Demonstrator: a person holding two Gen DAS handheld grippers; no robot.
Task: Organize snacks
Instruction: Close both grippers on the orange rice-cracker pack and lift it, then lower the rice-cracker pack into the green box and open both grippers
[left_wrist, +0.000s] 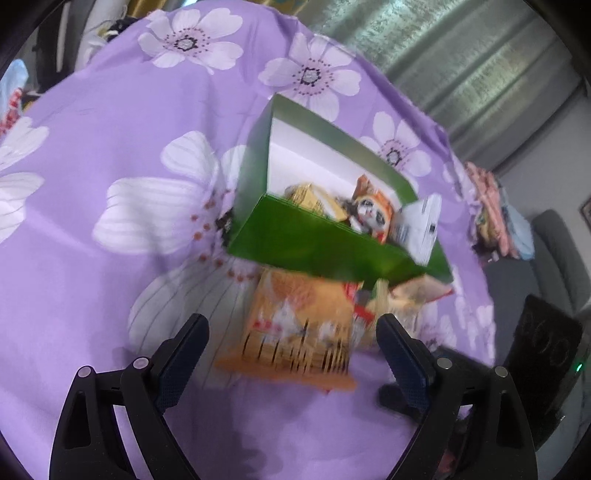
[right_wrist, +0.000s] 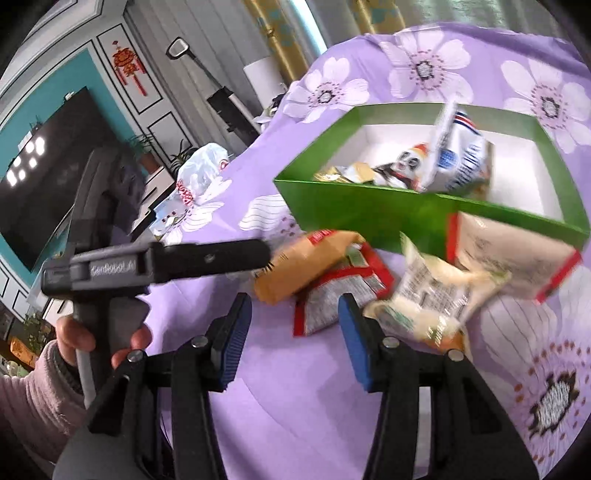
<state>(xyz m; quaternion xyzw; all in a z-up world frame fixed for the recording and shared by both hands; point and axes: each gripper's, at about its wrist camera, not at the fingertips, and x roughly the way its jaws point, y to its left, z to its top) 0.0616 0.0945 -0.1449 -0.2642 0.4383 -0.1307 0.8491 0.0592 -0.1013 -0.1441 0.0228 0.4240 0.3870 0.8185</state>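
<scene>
The green box (right_wrist: 369, 218) stands open on the bench (right_wrist: 295, 406), which is draped in a purple flowered cloth. Several snacks already lie in it: a gold-wrapped pack (left_wrist: 306, 195), a panda-printed packet (left_wrist: 369, 210) and a white packet with blue print (right_wrist: 461, 162) leaning on the far side. So the sorting is partly done, and the step in hand looks like fetching the next loose packet.

Four packets remain on the cloth just in front of the box. The orange packet (left_wrist: 299, 325) lies nearest the left gripper (left_wrist: 291, 347), a red-and-grey one (right_wrist: 340, 295) sits partly under it, a pale crumpled wrapper (right_wrist: 436, 295) is beside that, and a cream packet with red edges (right_wrist: 509, 258) rests against the box wall.

The left gripper's fingers stand wide, one on each side of the orange packet's near end without pressing it. The pictures are smeared here, so whether a pad brushes the wrapper is hard to say. The right gripper (right_wrist: 295, 332) has its fingers at a narrower gap with nothing between them, aimed at the red-and-grey packet and the pale wrapper.

Next, the left gripper probably needs to ease forward, close on the orange packet, then lift it over the near wall. The wrapper may slip or drag the packet beneath it.
</scene>
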